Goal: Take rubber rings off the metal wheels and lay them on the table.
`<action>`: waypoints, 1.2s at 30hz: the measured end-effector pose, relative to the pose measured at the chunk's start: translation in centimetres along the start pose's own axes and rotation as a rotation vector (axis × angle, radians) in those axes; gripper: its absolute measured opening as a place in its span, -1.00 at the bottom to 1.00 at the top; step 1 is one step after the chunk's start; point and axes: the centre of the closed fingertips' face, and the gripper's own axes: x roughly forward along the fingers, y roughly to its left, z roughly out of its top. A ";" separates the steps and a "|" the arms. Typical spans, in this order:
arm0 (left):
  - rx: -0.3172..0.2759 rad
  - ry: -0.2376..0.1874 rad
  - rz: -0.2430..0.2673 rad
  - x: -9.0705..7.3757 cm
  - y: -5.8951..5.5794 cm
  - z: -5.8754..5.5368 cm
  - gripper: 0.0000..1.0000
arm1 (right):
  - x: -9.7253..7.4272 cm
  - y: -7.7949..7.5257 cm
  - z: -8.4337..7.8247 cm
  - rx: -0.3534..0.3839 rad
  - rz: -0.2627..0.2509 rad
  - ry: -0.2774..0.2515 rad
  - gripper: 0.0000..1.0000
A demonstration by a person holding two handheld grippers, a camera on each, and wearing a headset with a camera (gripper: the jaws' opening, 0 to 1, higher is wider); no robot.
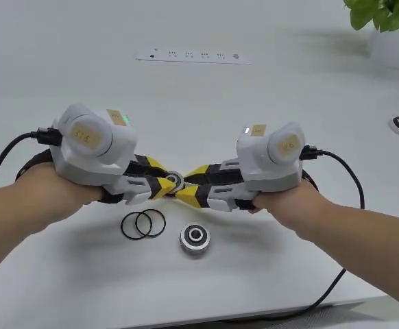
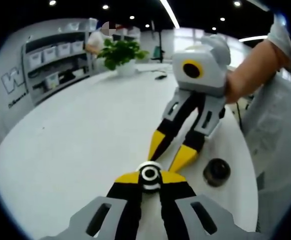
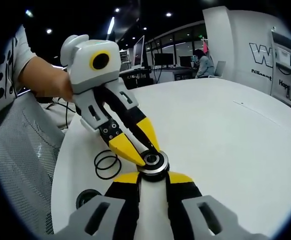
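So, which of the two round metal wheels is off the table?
The silver metal wheel between left tongs and right tongs; the other wheel lies flat on the white table.

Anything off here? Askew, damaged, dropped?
Nothing stands out. The left claw and right claw meet on one metal wheel. Two rubber rings lie flat and overlapping on the table, next to a second wheel lying flat. No visible damage.

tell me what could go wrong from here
The wheel is pinched only at the tips of the left gripper and right gripper, off the table, so it may slip and roll away. If it drops, it could hit the rubber rings or the second wheel lying below.
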 end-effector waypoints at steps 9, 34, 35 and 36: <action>-0.002 -0.001 0.000 0.0 0.0 0.0 -0.73 | -0.1 0.0 -0.3 0.004 -0.001 0.013 -0.72; 0.004 0.002 -0.002 0.0 -0.1 0.0 -0.74 | 0.8 0.3 0.4 -0.028 -0.018 0.001 -0.46; 0.005 0.002 -0.002 0.0 -0.1 0.0 -0.74 | 0.9 0.3 0.5 -0.026 -0.018 -0.002 -0.45; 0.005 0.002 -0.002 0.0 -0.1 0.0 -0.74 | 1.0 0.3 0.6 -0.025 -0.019 -0.004 -0.44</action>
